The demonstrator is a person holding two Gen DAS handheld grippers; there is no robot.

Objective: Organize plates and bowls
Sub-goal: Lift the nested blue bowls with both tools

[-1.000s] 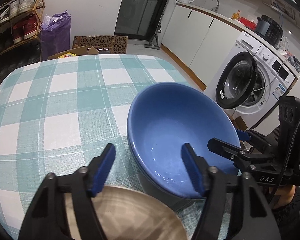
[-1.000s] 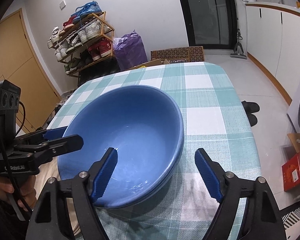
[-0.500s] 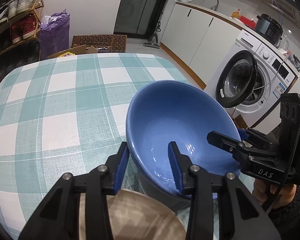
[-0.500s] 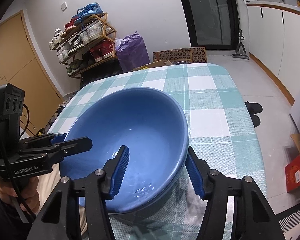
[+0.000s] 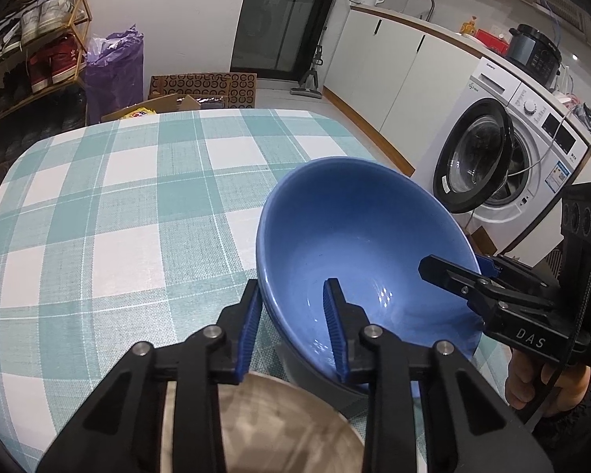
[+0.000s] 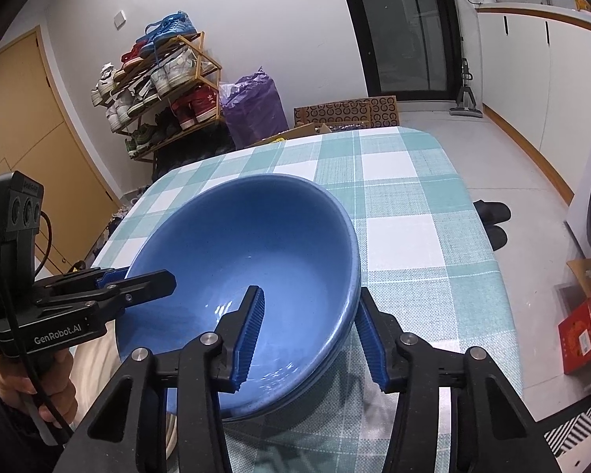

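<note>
On the checked desk (image 5: 98, 205), near its front edge, stood one blue bowl (image 5: 358, 252), its opposite rims straddled by left gripper (image 5: 291, 325) and right gripper (image 6: 309, 333), both just closing onto the wall, evidently for a balanced two-handed lift.

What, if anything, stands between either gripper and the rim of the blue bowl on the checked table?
Nothing visible does. The left gripper and the right gripper each straddle the blue bowl's rim on opposite sides, one finger inside, one outside, jaws just closing onto it.
</note>
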